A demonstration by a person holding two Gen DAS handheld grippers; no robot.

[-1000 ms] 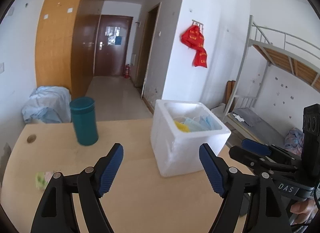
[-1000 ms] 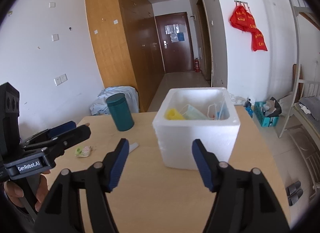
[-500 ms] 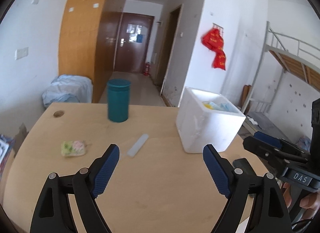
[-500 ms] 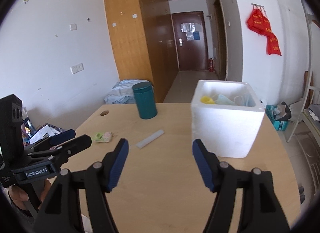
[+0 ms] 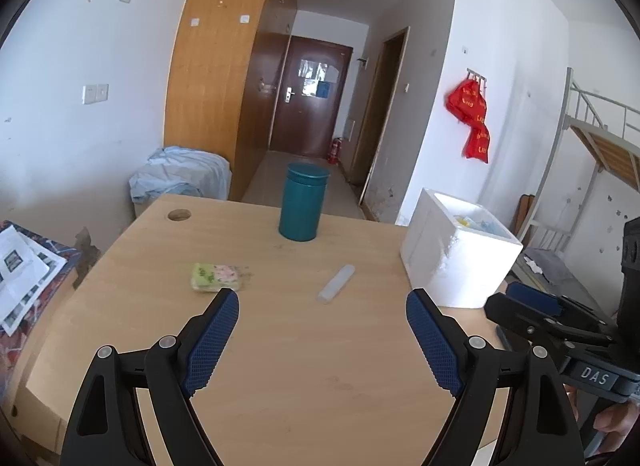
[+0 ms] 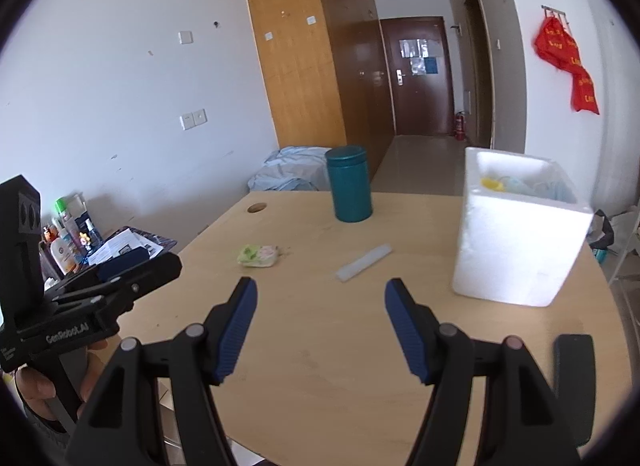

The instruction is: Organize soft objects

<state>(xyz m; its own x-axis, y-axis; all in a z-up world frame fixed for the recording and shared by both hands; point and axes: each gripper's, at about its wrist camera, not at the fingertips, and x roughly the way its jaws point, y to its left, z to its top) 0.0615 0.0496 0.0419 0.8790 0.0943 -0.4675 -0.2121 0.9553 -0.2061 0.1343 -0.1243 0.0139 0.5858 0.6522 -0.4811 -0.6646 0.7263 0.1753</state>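
Note:
A small soft green-and-pink packet lies on the wooden table, just beyond my left gripper's left finger. Right of it rests a pale translucent strip. A white foam box at the table's right holds yellow and light blue soft items. My left gripper is open and empty above the near table. My right gripper is open too, with nothing between its fingers; it shows at the right of the left wrist view.
A teal canister stands at the table's far side, a round cable hole to its left. Papers and bottles sit on a low surface left of the table. A bunk bed frame stands at the right.
Both views have swung left: the foam box slid from centre to the right, and the packet and strip came into plain view. Both grippers stayed open and empty.

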